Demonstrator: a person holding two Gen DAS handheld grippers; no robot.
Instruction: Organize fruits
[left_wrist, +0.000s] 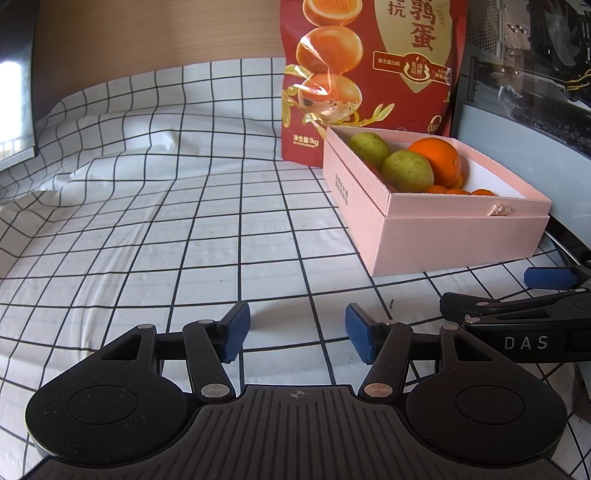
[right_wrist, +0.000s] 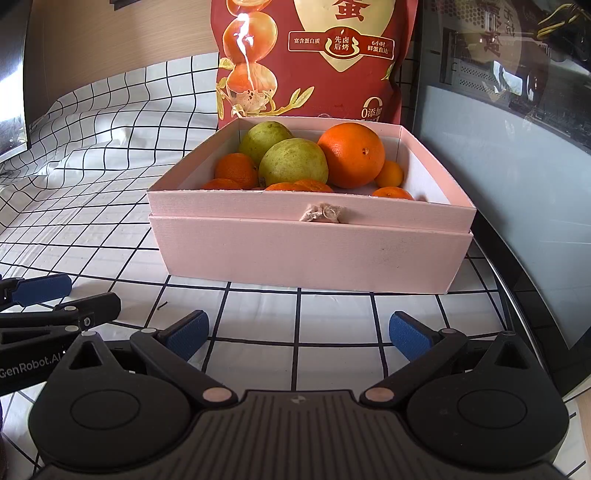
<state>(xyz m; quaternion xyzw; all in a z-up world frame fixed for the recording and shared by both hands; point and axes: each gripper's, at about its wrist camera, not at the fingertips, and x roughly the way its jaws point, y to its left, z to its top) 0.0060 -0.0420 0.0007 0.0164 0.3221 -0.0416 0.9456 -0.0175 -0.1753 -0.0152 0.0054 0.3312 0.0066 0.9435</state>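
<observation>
A pink box (right_wrist: 310, 254) (left_wrist: 454, 236) stands on the checked cloth and holds the fruit: two green pears (right_wrist: 293, 162) (left_wrist: 406, 170), a big orange (right_wrist: 351, 155) (left_wrist: 439, 158) and several small mandarins (right_wrist: 236, 170). My right gripper (right_wrist: 297, 332) hovers low over the cloth just in front of the box, open, with nothing between its blue pads. Open as well, my left gripper (left_wrist: 297, 330) sits to the left of the box over bare cloth and holds nothing. Each gripper shows at the edge of the other's view.
A tall red snack bag (right_wrist: 314, 59) (left_wrist: 365, 74) stands right behind the box. A dark glass-fronted computer case (right_wrist: 509, 140) lines the right side. The black-and-white checked cloth (left_wrist: 166, 229) spreads wrinkled to the left, with a screen (left_wrist: 14, 81) at the far left.
</observation>
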